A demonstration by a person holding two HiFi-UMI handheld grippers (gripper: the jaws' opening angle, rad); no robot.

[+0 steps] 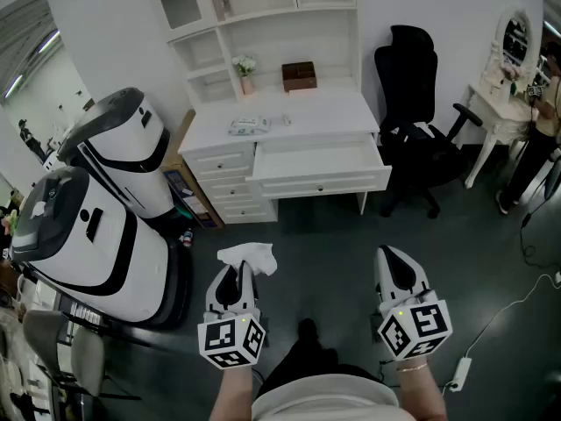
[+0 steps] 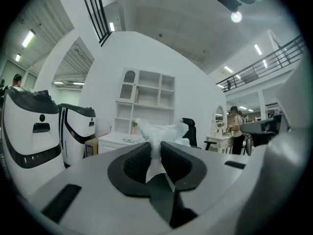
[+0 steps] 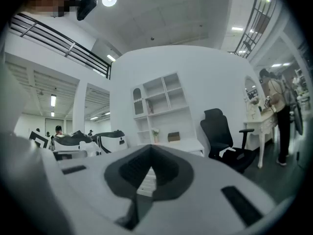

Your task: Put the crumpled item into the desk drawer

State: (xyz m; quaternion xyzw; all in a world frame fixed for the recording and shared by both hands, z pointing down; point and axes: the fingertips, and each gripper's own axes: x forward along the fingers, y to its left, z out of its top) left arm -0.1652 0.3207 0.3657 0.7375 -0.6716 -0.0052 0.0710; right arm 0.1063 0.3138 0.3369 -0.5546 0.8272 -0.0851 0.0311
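White crumpled paper (image 1: 248, 258) — thin, tissue-like — is pinched in the left gripper (image 1: 235, 274), well short of the desk and above the dark floor. In the left gripper view the jaws of this gripper (image 2: 155, 153) are clamped on the paper's narrow lower part, and the wad (image 2: 159, 131) billows out past the tips. How far the paper runs down between the pads is hidden by the gripper's own body. The right gripper (image 1: 394, 266) is level beside it, well apart; in its own view the jaws (image 3: 149, 168) are together at the tips with nothing in them.

Ahead stands the white desk (image 1: 289, 117) with its wide centre drawer (image 1: 320, 167) pulled out; the inside looks pale and bare, though its back part is hidden under the desktop. A flat packet (image 1: 250, 125) on the desktop is too small to identify. Beside it are a small vase (image 1: 246, 70) and a brown box (image 1: 299, 74), under a shelf unit (image 1: 254, 7) cut off at the top edge. A black office chair (image 1: 412, 103) is to the right of the desk — two white-and-black machines (image 1: 105, 226) are to its left, cut off by the edge.
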